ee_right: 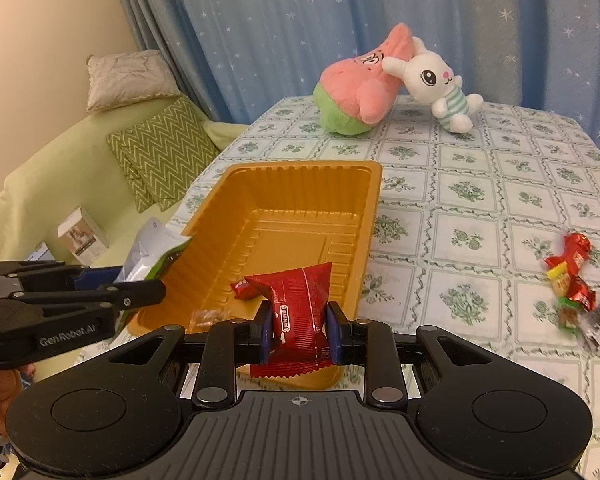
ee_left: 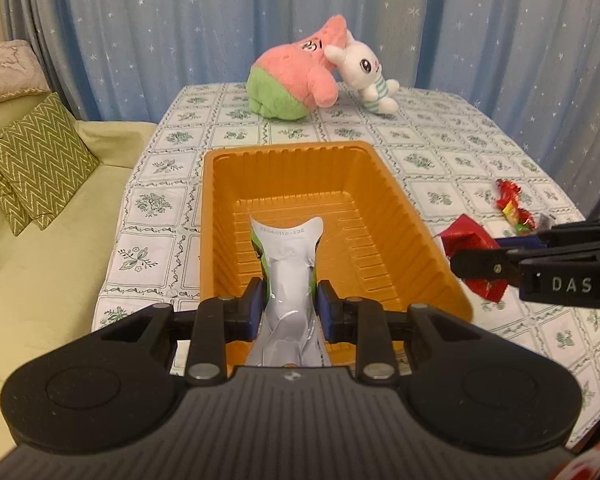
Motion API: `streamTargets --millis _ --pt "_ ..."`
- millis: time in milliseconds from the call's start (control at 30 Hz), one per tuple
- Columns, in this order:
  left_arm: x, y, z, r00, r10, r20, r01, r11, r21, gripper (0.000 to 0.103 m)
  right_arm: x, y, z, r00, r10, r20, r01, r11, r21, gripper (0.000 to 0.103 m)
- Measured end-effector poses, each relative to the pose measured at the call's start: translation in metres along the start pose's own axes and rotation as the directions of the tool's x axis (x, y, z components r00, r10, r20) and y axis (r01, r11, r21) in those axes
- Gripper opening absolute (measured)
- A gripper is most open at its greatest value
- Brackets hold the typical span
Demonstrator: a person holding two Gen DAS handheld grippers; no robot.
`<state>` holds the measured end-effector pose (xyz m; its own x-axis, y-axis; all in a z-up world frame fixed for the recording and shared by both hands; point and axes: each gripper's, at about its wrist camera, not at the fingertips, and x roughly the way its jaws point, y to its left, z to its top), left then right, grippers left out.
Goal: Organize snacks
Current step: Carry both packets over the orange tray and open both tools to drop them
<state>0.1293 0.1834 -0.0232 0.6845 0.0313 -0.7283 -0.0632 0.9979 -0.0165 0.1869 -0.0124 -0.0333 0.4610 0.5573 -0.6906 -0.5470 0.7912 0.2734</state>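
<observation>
L claw grips white pkt, orange tray

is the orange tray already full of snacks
No, the orange tray shows a bare ribbed floor, apart from a small red candy and a clear wrapper near its front.

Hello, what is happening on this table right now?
A person is sorting snacks into an orange plastic tray with two handheld grippers. The left gripper is shut on a white and green snack packet, held over the tray. The right gripper is shut on a red snack packet at the tray's near edge. More wrapped candies lie loose on the tablecloth. Two plush toys sit at the far end.
</observation>
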Motion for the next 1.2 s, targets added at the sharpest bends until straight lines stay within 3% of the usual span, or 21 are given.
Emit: streamTargets --millis 433,500,533,1100,1200 --pt "0.039 0.010 0.005 0.999 -0.008 -0.039 0.008 1.000 0.004 0.026 0.029 -0.004 0.009 1.000 -0.004 -0.018 0.004 1.000 0.006 0.028" --pt "0.040 0.011 0.005 1.000 -0.009 -0.030 0.009 1.000 -0.003 0.035 0.031 -0.004 0.010 1.000 -0.004 -0.019 0.004 1.000 0.007 0.028" --pt "0.040 0.012 0.005 1.000 -0.008 -0.028 0.008 1.000 -0.005 0.040 0.032 -0.004 0.010 1.000 -0.004 -0.020 0.004 1.000 0.007 0.028" --pt "0.009 0.023 -0.004 1.000 0.011 0.018 -0.010 0.999 -0.046 0.040 0.035 0.000 0.010 1.000 0.002 -0.015 -0.002 1.000 0.019 0.028" --pt "0.005 0.023 -0.004 0.999 0.015 0.028 -0.013 0.998 -0.057 0.045 0.036 0.000 0.011 1.000 0.022 -0.007 -0.021 0.999 0.033 0.028"
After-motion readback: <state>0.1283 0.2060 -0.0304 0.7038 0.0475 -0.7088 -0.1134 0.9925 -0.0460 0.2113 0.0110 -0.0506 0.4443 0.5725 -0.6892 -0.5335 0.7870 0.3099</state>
